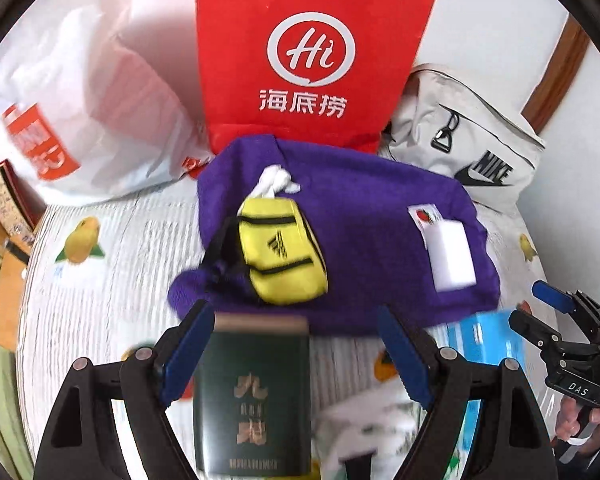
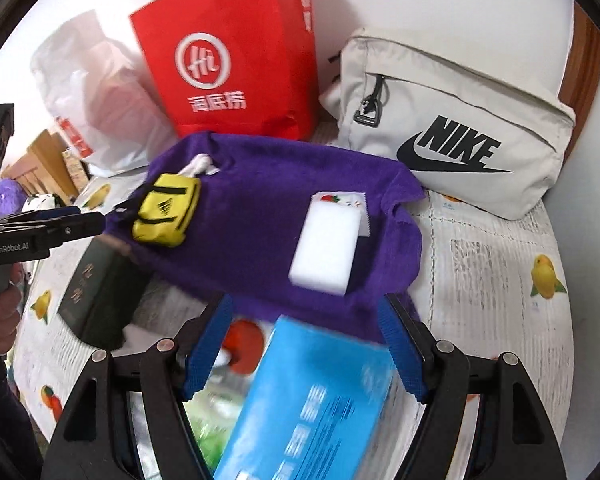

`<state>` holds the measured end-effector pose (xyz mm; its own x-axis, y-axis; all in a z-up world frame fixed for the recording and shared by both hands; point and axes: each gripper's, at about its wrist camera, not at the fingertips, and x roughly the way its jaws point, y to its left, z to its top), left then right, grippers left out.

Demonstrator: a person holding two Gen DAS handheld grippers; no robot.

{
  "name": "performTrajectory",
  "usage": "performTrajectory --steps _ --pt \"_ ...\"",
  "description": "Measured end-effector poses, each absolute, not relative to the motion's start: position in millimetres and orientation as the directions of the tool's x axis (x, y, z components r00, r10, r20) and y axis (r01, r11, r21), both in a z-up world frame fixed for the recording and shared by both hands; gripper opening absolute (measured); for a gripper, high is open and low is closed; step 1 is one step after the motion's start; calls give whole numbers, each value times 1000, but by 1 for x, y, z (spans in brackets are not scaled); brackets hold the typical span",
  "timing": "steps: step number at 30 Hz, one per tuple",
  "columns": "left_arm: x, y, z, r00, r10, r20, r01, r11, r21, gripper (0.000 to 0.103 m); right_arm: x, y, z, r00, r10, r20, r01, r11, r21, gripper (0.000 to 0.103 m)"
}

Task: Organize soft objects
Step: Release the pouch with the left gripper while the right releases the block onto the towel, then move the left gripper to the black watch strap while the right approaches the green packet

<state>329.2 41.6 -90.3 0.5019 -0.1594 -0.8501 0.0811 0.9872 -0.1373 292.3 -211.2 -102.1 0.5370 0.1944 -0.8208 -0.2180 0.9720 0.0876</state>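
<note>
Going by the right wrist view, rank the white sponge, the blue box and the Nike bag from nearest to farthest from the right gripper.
1. Blue box: lies between the open fingers of the right gripper.
2. White sponge: just ahead, on the purple towel.
3. Nike bag: farthest, at the back right against the wall.

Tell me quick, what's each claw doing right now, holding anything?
Left claw: open, holding nothing; the dark green box lies below, between its fingers, ungripped.
Right claw: open, holding nothing; the blue box lies below it, ungripped.
</note>
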Motion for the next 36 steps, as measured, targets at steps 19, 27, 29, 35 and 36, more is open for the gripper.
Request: performTrajectory --steps 19,27,29,35,36 --pt "177 25 -128 513 -168 -842 103 986 -133 77 167 -207 -97 575 256 -777 -242 960 138 75" --pt "162 8 -155 506 -166 -846 108 986 -129 59 137 -214 -107 579 266 -771 -251 957 142 75" --pt "161 5 -158 516 -171 -839 111 985 -133 59 133 -218 -111 581 266 -769 -248 958 144 75" --pt "161 -3 -170 520 -160 -839 115 986 -117 57 124 -229 -123 582 263 -770 -224 961 159 75" --pt "161 -4 -171 521 -161 -838 121 986 -114 56 123 -231 -124 582 263 -770 -222 962 161 75"
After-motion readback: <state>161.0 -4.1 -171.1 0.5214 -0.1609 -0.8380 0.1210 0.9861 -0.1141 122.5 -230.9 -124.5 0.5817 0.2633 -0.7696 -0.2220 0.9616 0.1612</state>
